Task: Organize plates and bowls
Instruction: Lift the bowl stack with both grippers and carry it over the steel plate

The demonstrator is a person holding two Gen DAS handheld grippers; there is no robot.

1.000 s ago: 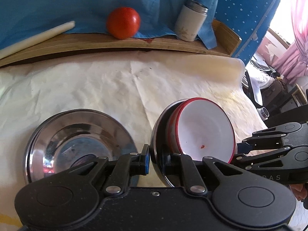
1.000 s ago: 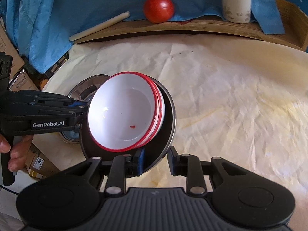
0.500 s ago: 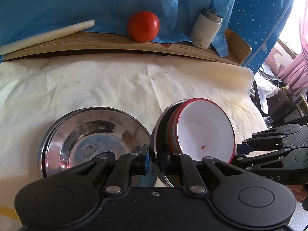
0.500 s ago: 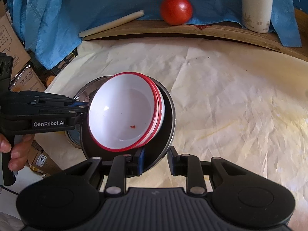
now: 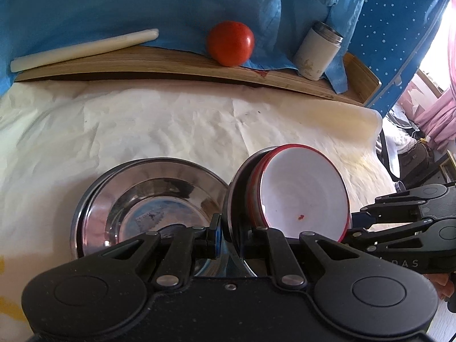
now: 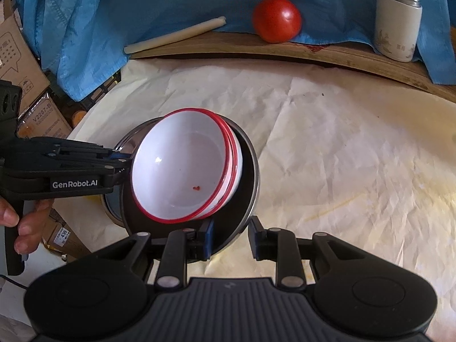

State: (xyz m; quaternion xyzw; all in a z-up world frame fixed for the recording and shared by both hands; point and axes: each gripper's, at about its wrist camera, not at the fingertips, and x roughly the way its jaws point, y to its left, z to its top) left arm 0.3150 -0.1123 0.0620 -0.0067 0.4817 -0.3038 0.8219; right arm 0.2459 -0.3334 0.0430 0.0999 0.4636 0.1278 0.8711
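A tilted steel plate [image 5: 238, 188] carries stacked white bowls with red rims [image 5: 305, 196]. My left gripper [image 5: 229, 235] is shut on the plate's rim and holds the stack above the table. A second stack of steel plates [image 5: 142, 196] lies flat on the table to its left. In the right wrist view the held plate [image 6: 245, 196] and the bowls [image 6: 185, 168] sit just ahead of my right gripper [image 6: 229, 238], whose jaws straddle the plate's near rim with a gap on the right side. The left gripper [image 6: 125, 161] enters from the left.
A wrinkled cream paper [image 5: 171, 125] covers the table. A wooden ledge [image 5: 171, 65] runs along the back with a tomato [image 5: 230, 42], a white roll [image 5: 82, 50] and a white canister [image 5: 317, 51]. Blue cloth [image 5: 142, 5] hangs behind. Cardboard boxes [image 6: 28, 65] stand at the left.
Both views have pulled back and shifted, so the tomato and ledge sit further right. The held plate and bowls keep their place between the grippers. The flat steel plates show more fully.
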